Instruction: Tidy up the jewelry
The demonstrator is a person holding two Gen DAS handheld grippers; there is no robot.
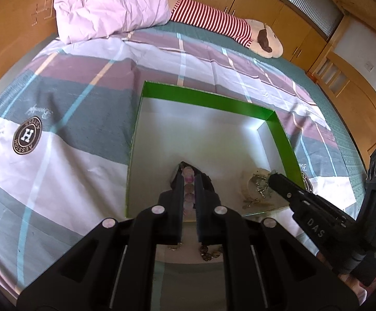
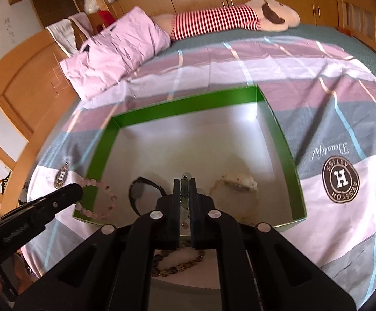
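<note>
Brown bead bracelet (image 2: 178, 260) whole in right view, pink bracelet (image 2: 98, 198) looped

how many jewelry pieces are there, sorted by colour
pink bead bracelet: 1, in the left claw
black band: 1, in the box
cream and white piece: 1, in the box
silvery piece: 1, in the right claw
brown bead bracelet: 1, on the bed outside the box
total: 5

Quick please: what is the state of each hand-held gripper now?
Left hand-held gripper: closed on the pink round-bead bracelet.
Right hand-held gripper: closed on the silvery metal chain piece.
</note>
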